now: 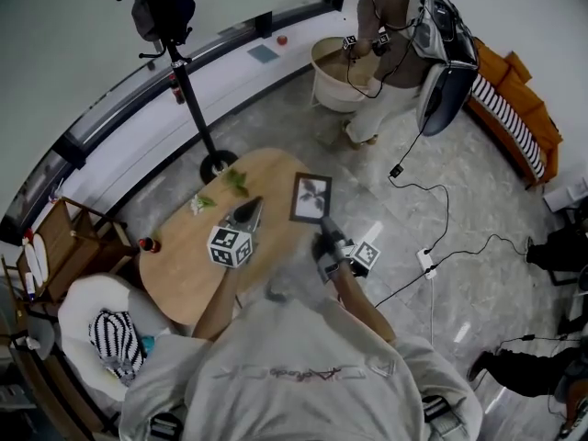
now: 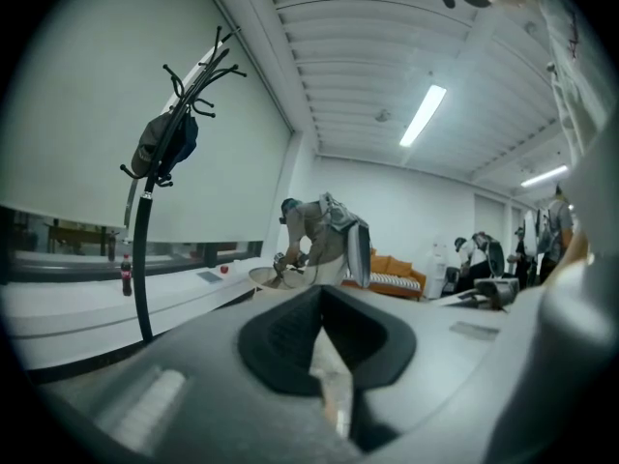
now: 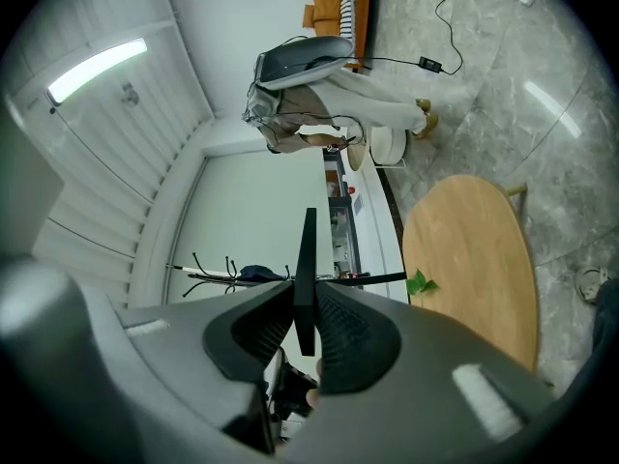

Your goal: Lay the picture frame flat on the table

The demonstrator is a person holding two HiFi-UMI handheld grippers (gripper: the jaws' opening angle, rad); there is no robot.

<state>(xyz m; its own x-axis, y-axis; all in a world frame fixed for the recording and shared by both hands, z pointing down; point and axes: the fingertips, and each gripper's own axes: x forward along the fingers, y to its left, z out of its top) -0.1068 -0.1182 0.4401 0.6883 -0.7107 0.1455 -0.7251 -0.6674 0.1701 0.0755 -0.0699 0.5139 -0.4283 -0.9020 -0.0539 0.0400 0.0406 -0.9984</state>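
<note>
A black picture frame (image 1: 310,197) with a dark leaf print is over the right edge of the round wooden table (image 1: 184,274). Its face is turned up toward the head view. My right gripper (image 1: 322,229) is shut on its near edge. In the right gripper view the frame (image 3: 307,249) stands edge-on, pinched between the pads (image 3: 340,322) of that gripper (image 3: 306,303), with the table (image 3: 474,259) off to the right. I cannot tell whether the frame touches the tabletop. My left gripper (image 1: 252,207) hovers over the table's middle, left of the frame, shut and empty (image 2: 322,303).
A green sprig (image 1: 236,181) and a small white flower (image 1: 202,203) lie on the table's far side. A coat stand (image 1: 188,90) rises behind it. A chair with striped cloth (image 1: 110,333) stands at the left. Cables (image 1: 432,219) cross the floor at the right. A person (image 1: 386,35) bends over a tub.
</note>
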